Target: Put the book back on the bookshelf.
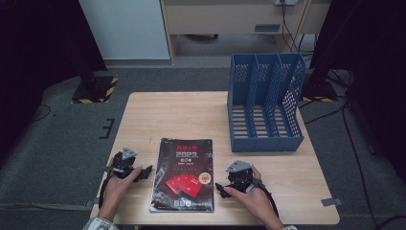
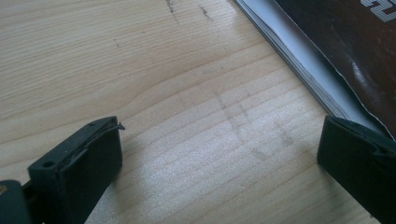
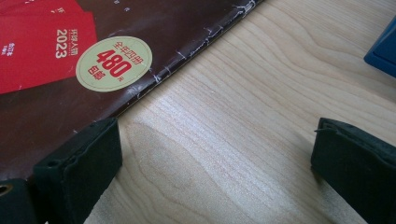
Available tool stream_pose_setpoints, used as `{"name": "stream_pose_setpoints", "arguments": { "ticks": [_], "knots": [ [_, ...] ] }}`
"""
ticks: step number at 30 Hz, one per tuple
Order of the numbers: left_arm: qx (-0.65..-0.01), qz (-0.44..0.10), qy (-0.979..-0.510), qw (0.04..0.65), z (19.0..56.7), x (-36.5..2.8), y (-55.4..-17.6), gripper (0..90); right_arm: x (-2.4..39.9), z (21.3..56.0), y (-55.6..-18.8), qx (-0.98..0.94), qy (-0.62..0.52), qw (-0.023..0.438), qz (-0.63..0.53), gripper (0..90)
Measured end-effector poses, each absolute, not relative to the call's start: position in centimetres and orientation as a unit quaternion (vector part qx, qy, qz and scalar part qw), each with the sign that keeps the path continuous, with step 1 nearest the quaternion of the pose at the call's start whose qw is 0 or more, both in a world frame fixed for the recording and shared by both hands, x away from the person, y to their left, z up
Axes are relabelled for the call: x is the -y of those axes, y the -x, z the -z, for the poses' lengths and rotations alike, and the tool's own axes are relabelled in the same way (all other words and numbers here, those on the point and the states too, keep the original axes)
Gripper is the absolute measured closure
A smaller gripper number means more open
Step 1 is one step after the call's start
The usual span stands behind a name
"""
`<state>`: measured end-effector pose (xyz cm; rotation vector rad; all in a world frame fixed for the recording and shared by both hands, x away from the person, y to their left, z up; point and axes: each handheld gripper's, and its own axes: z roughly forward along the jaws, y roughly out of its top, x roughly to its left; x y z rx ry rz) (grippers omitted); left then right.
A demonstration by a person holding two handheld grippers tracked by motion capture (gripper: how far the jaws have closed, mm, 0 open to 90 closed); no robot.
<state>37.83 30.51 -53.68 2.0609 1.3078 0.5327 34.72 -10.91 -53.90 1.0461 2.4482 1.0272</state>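
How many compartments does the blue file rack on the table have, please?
3: the blue file rack has a left, a middle and a right slot side by side, all empty.

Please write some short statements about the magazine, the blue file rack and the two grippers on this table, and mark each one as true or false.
1. The magazine lies flat on the table between the two grippers. True.
2. The left gripper is shut on the magazine. False: its jaws stand open over bare wood, with the magazine's page edge beside one jaw.
3. The blue file rack has papers in it. False: its three compartments are empty.
4. The right gripper is open, with nothing between its jaws. True.
5. The magazine stands inside the file rack. False: it lies on the table, apart from the rack.
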Motion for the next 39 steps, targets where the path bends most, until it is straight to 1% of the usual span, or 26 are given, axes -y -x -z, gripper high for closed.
{"name": "stream_pose_setpoints", "arguments": {
  "ticks": [6, 7, 8, 9, 11, 12, 13, 14, 17, 20, 21, 26, 30, 32, 34, 36, 37, 38, 39],
  "knots": [
    [-0.497, -0.203, -0.781, 0.318, 53.6, -30.5, -37.8, 0.1, 10.8, 53.9, -34.7, -0.848, -0.367, 0.144, -0.355, 2.3],
    [-0.498, -0.204, -0.78, 0.319, 53.6, -30.6, -37.8, 1.2, 10.8, 53.9, -34.7, -0.846, -0.37, 0.144, -0.355, 2.3],
    [-0.5, -0.203, -0.779, 0.321, 53.5, -30.6, -37.7, 5.1, 10.7, 53.8, -34.8, -0.849, -0.368, 0.144, -0.351, 4.3],
    [-0.502, -0.2, -0.776, 0.327, 53.4, -30.7, -37.7, 5.1, 10.7, 53.8, -34.8, -0.849, -0.368, 0.144, -0.351, 4.3],
    [-0.502, -0.2, -0.773, 0.333, 53.3, -30.7, -37.6, 5.4, 10.5, 53.4, -34.8, -0.85, -0.371, 0.143, -0.345, 9.9],
    [-0.501, -0.199, -0.772, 0.337, 53.2, -30.7, -37.6, 6.2, 10.4, 53.2, -34.8, -0.851, -0.368, 0.148, -0.345, 9.7],
    [-0.5, -0.198, -0.77, 0.342, 53.1, -30.7, -37.5, 7.0, 10.4, 52.9, -34.8, -0.852, -0.361, 0.151, -0.346, 13.3],
    [-0.501, -0.196, -0.769, 0.345, 53.0, -30.6, -37.4, 7.5, 10.3, 52.6, -34.8, -0.852, -0.357, 0.155, -0.35, 18.8],
    [-0.496, -0.194, -0.765, 0.362, 52.5, -30.3, -36.8, 7.9, 10.3, 51.7, -34.6, -0.845, -0.35, 0.14, -0.379, 19.6],
    [-0.494, -0.191, -0.763, 0.37, 52.1, -30.0, -36.5, 8.3, 10.1, 51.4, -34.6, -0.842, -0.347, 0.137, -0.39, 20.7],
    [-0.493, -0.19, -0.764, 0.371, 51.9, -29.8, -36.4, 8.9, 10.0, 51.3, -34.5, -0.841, -0.344, 0.137, -0.394, 22.2],
    [-0.486, -0.188, -0.77, 0.369, 51.4, -28.3, -35.7, 11.1, 9.3, 51.1, -34.3, -0.848, -0.326, 0.13, -0.398, 23.3],
    [-0.482, -0.185, -0.771, 0.373, 51.1, -27.3, -35.0, 15.4, 8.9, 51.0, -34.3, -0.848, -0.322, 0.129, -0.4, 26.2],
    [-0.482, -0.18, -0.774, 0.37, 51.1, -26.8, -34.8, 21.5, 8.8, 51.0, -34.2, -0.852, -0.314, 0.124, -0.4, 30.3],
    [-0.477, -0.179, -0.78, 0.363, 51.1, -26.2, -34.7, 24.1, 8.6, 51.2, -34.2, -0.855, -0.31, 0.123, -0.397, 31.0],
    [-0.468, -0.177, -0.788, 0.359, 51.1, -25.7, -34.7, 26.6, 8.3, 51.3, -34.2, -0.859, -0.305, 0.118, -0.394, 31.3],
    [-0.464, -0.176, -0.792, 0.356, 51.1, -25.5, -34.7, 28.4, 7.9, 51.5, -34.1, -0.862, -0.3, 0.117, -0.391, 29.6],
    [-0.462, -0.176, -0.794, 0.353, 51.2, -25.4, -34.7, 28.4, 7.9, 51.5, -34.1, -0.862, -0.3, 0.117, -0.391, 29.6],
    [-0.462, -0.176, -0.795, 0.352, 51.2, -25.4, -34.8, 28.7, 7.7, 51.5, -34.0, -0.865, -0.298, 0.111, -0.388, 27.3]
  ]
}}
